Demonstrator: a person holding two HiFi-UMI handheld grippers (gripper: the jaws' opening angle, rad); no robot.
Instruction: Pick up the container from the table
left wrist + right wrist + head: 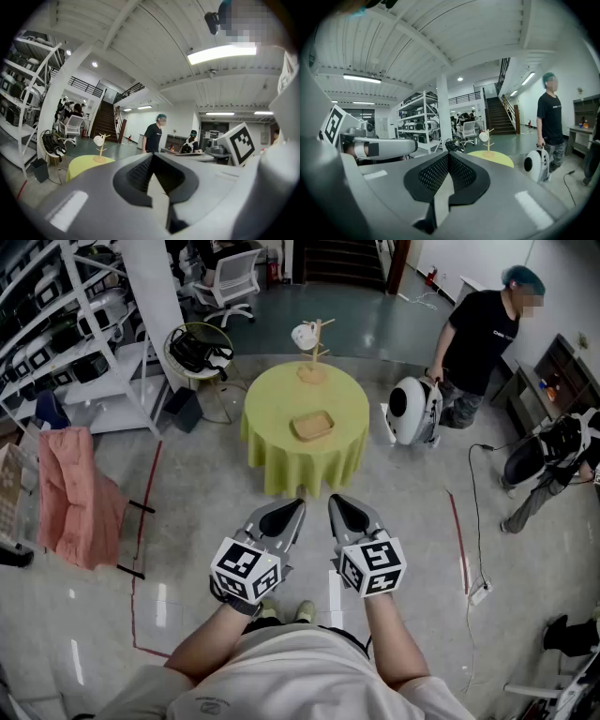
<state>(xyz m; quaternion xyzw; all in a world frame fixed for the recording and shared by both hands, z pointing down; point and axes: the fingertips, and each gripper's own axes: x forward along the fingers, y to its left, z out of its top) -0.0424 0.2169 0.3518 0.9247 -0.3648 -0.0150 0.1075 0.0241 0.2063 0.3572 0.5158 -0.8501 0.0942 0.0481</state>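
Note:
The container (312,426) is a shallow tan wooden tray lying in the middle of a round table (272,418) covered with a yellow-green cloth. A wooden mug tree (314,357) with a white cup stands at the table's far edge. My left gripper (292,505) and right gripper (337,501) are held side by side near my body, well short of the table, both shut and holding nothing. The left gripper view shows its shut jaws with the table (84,165) and mug tree (99,149) far off. The right gripper view shows the table (494,157) likewise. The container is hidden in both gripper views.
A person in black (478,334) stands right of the table beside a white round machine (412,411). Metal shelving (66,324) and a pink cloth on a rack (80,493) are at the left. A stool with cables (197,351) stands left of the table. Red tape lines mark the floor.

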